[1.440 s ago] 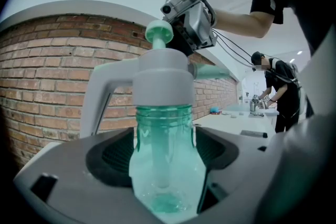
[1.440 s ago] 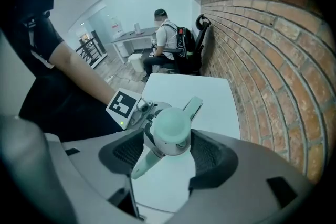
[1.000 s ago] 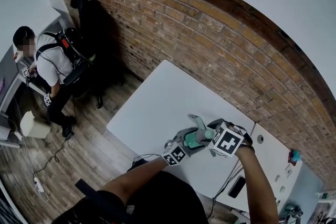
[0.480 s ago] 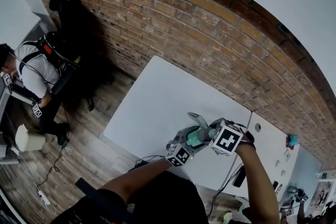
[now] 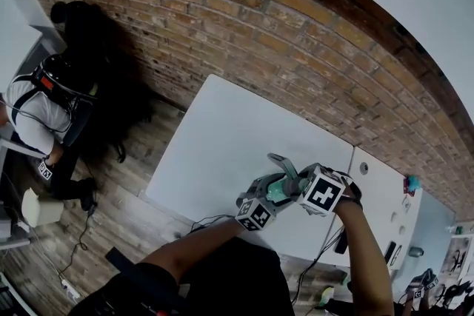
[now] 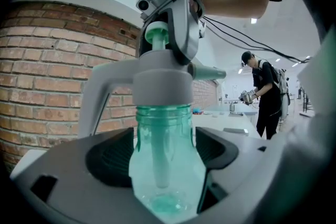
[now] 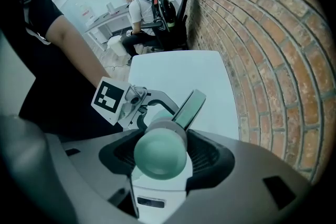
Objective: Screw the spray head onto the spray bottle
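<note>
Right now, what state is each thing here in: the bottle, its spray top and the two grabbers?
spray bottle: upright, clamped at its body, looks empty or nearly so.
spray head: seated on the bottle's neck; how tightly screwed, cannot tell.
left gripper: shut on the spray bottle.
right gripper: shut on the spray head from above.

The bottle [image 6: 164,165] is clear green, the head [image 6: 160,84] grey, the table [image 5: 229,137] white, the wall [image 5: 244,33] red brick.

My head camera looks steeply down at the table [image 5: 222,137]; both gripper cameras closely share the spray head [image 6: 157,78].
</note>
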Motion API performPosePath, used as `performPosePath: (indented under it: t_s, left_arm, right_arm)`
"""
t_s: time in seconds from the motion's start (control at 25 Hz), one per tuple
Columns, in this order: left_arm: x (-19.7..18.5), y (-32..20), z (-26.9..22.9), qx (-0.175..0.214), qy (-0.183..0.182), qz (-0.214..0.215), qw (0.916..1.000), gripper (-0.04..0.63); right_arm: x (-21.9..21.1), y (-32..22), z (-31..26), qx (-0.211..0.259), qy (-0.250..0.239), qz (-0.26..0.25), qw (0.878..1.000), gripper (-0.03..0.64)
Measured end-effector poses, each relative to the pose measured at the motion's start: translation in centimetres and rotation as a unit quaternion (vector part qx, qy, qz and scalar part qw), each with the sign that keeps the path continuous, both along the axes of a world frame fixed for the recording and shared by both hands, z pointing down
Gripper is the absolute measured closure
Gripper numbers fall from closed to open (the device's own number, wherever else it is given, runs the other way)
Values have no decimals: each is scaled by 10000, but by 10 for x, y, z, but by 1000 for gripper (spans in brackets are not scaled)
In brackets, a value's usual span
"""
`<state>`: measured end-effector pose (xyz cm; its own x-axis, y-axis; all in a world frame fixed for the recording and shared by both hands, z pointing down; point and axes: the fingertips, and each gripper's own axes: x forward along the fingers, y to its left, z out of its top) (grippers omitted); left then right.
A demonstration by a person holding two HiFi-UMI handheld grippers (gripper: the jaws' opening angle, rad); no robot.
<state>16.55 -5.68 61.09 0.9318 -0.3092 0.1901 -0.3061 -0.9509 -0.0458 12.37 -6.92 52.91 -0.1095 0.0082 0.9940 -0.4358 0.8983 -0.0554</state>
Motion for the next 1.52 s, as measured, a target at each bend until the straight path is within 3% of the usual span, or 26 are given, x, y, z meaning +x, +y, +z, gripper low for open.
performPosePath:
  t_s: [0.76,1.16,1.52]
  left_arm:
    - [-3,1,-1,10,119,91,9999,245]
    - [-4,1,-8,134,188,32,9997,245]
    - [-5,2,-8,126,224,112,9996,245]
  right_arm:
    - [5,-2,0,107,-295,1243,9917,356]
    - [11,-4,-1,276,-510,2343,9704,356]
    - [13,-6,-1,324,-604,2728,9596,356]
